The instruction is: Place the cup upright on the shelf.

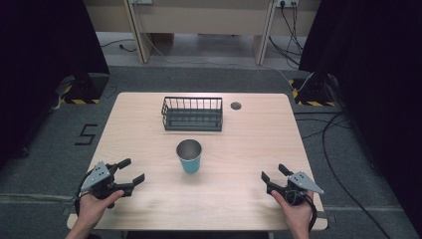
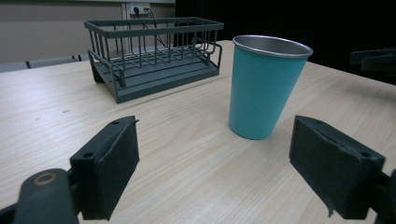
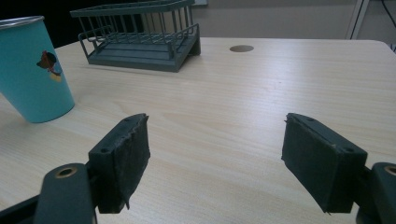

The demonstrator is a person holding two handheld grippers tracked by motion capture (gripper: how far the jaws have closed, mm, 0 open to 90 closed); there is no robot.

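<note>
The teal cup (image 1: 189, 156) stood upright at the middle of the desk (image 1: 249, 144), long axis vertical, steel mouth up, with a small cartoon print on its side and no readable writing. It sat just in front of the wire basket (image 1: 192, 113). The left hand-held gripper (image 1: 131, 171) and right hand-held gripper (image 1: 273, 173) both gaped wide, empty, well apart from it.

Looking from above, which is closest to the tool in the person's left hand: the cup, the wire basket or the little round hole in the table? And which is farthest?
From the left tool in the high view:
1. The teal cup, mid-table, to its right.
2. The wire basket, behind the cup.
3. The round hole, at the far edge, right of the basket.
</note>
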